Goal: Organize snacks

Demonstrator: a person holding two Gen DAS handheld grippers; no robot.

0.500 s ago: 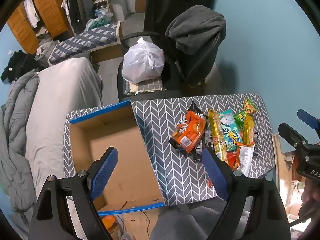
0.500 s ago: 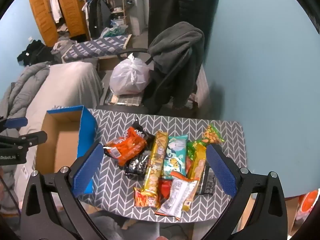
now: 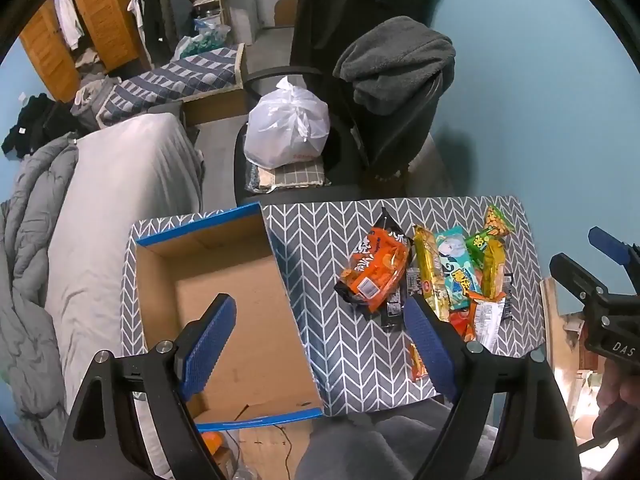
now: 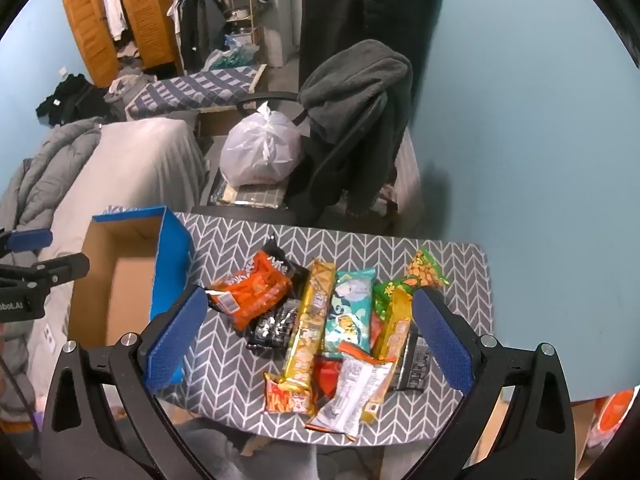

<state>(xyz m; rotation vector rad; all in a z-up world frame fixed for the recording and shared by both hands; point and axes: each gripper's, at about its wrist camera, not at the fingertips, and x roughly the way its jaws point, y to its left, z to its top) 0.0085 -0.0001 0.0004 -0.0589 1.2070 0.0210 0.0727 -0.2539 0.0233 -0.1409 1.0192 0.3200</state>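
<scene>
An open cardboard box with blue edges sits empty on the left of a grey chevron table. A pile of snack packets lies to its right: an orange bag, a long yellow packet, a teal packet, a green packet and several more. My left gripper is open and empty, held above the box's right wall. My right gripper is open and empty, held above the snack pile.
Behind the table stands a chair with a grey jacket and a white plastic bag. A bed with grey bedding lies to the left. A blue wall runs along the right.
Both grippers have barely shifted. The snacks and the box lie as before.
</scene>
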